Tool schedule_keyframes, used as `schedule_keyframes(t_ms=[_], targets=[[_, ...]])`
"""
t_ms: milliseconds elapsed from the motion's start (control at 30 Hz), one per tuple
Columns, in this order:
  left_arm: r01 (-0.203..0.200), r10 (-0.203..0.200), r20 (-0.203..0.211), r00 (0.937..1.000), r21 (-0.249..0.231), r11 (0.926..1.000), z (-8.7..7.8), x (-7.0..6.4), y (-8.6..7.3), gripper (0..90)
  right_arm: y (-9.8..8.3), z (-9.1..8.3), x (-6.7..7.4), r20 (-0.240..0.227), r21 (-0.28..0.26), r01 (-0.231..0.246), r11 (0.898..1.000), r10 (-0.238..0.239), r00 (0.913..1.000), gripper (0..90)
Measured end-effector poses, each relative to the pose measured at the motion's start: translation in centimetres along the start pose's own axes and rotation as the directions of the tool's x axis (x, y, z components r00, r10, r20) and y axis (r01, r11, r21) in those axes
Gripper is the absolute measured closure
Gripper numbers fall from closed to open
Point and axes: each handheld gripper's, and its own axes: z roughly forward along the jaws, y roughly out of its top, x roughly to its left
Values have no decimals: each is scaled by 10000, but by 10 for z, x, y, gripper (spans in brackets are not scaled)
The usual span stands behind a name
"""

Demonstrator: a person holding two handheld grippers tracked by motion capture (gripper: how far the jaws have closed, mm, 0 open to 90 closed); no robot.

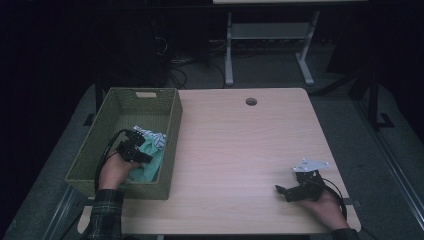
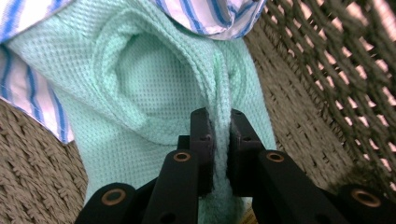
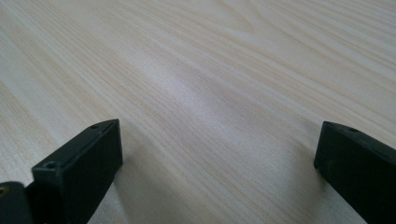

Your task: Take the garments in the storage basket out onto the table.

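Left gripper (image 2: pixel 219 140) down inside the green woven rectangular basket (image 1: pixel 172 145) at the desk's left edge, jaws pinched tight on a raised fold of the mint-green waffle-knit cloth (image 2: pixel 154 88). Cloth bunched near the basket's front right corner, half under a white shirt with blue stripes (image 2: pixel 28 93). Looks soft, floppy, light, not slippery thanks to that textured weave. Probably best grabbed right on a ridge like this, deep enough to not slip off. Could drag the striped one along, though. Right gripper (image 3: pixel 219 163) parked near the desk's front right corner, jaws spread wide, nothing between them.
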Motion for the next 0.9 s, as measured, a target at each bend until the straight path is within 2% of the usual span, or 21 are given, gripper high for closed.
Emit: schedule_keyframes(t_ms=[333, 533, 700, 900], targets=[[44, -8, 420, 9991, -855, 9963, -16, 1, 1, 850, 0, 0, 0, 23, -19, 29, 10000, -29, 10000, 6], [10, 45, 434, 9990, -1245, 9922, -28, 2, 2, 854, 0, 0, 0, 7, -2, 6, 10000, -6, 10000, 6], [38, 35, 460, 9989, -1592, 9872, -41, 4, 2, 856, 0, 0, 0, 7, -1, -6, 10000, 6, 10000, 6], [110, 14, 571, 9984, -2162, 9763, -59, 7, 2, 856, 0, 0, 0, 7, -4, -7, 10000, 7, 10000, 6]])
